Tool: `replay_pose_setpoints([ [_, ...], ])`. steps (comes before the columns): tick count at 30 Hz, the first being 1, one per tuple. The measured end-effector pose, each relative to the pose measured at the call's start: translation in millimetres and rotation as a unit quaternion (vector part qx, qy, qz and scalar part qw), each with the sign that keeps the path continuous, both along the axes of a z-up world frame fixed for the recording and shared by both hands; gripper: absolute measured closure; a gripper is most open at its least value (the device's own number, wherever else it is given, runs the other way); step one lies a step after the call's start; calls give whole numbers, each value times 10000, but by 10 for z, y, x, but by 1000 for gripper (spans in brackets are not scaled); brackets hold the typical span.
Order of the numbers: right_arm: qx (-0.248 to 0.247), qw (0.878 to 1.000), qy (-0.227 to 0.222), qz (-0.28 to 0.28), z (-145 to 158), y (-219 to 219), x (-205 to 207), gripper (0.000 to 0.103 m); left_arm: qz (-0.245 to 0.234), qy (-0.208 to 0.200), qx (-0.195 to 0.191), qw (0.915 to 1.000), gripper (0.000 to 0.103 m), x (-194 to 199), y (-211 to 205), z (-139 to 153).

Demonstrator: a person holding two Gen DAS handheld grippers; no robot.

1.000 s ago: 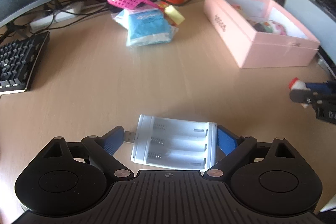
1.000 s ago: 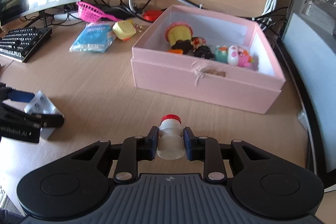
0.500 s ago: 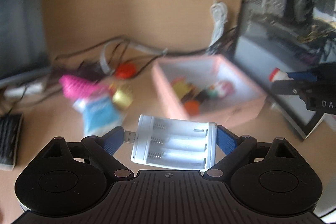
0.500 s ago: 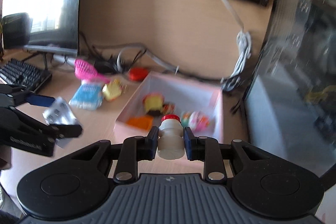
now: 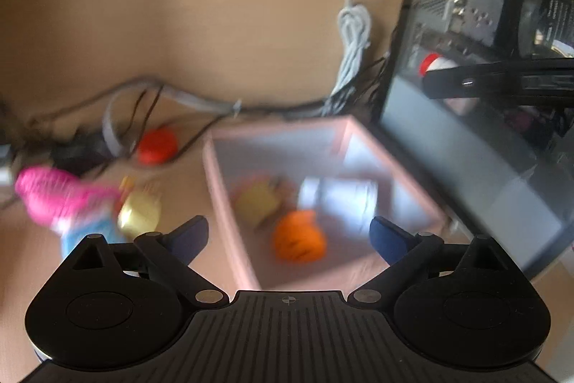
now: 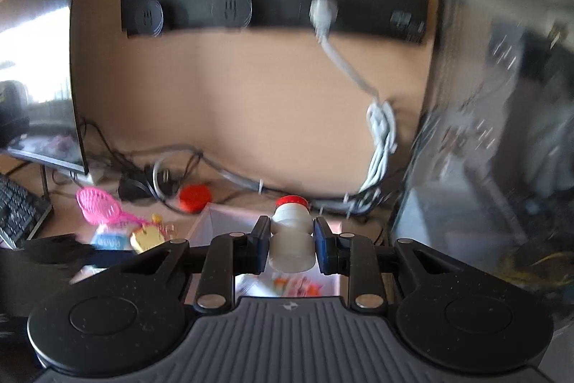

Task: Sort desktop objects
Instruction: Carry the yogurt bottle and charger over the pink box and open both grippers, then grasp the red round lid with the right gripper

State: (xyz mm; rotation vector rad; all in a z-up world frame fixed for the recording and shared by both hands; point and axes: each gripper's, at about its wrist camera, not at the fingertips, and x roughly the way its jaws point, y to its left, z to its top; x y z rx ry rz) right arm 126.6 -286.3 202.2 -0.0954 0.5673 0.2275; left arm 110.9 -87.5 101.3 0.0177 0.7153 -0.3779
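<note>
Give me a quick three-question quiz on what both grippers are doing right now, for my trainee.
1. True or false: the left gripper holds something between its fingers.
2. The right gripper is shut on: A) a keyboard, B) a red-capped white bottle, C) a cable.
3. Which container lies below the left gripper?
Key: 1 false, its fingers are open and empty; 2 B; 3 the pink box.

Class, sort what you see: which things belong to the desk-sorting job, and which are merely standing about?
Job:
pink cardboard box
small white bottle with red cap, clamped in the right gripper
pink plastic scoop
open left gripper

Standing about:
black keyboard
dark monitor
coiled white cable
</note>
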Motion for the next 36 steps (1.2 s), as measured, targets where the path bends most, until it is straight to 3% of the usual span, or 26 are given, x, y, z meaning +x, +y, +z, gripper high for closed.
replay_pose_setpoints([
  [6,212,9957,900,11,-505,100,390,67,884,623,35,9941,3,-321,579,-270],
  [8,321,9943,1010,106,-556,240,475,60,1279,852,1,9881,3,-408,815,-336],
  [10,402,9935,1019,300,-537,467,609,43,1532,993,-97,9831,3,-484,985,-358],
  [13,564,9898,1119,671,-497,910,941,43,1759,1021,-148,9790,3,-611,1204,-354],
  [15,598,9871,1229,833,-500,1210,1225,48,1867,1007,-211,9770,3,-680,1338,-342],
  [16,451,9870,1216,954,-523,1374,1356,49,1916,998,-252,9761,3,-693,1399,-330],
  [18,-301,9860,1097,1217,-640,1716,1566,49,1997,962,-286,9747,3,-746,1506,-308],
  [20,-1086,9747,1243,1505,-846,1969,1776,50,2084,922,-326,9731,3,-807,1616,-285],
  [22,-1448,9673,1380,1560,-1003,2074,1961,50,2198,907,-425,9704,2,-855,1715,-269],
  [27,-933,9635,1984,1538,-1194,2092,2365,46,2314,933,-629,9663,2,-886,1853,-268],
  [30,-1179,9626,1962,1448,-1331,2174,2445,45,2261,953,-705,9669,2,-864,1871,-293],
  [36,-1216,9587,2162,1389,-1466,2281,2613,35,2226,1094,-681,9664,2,-825,1883,-372],
])
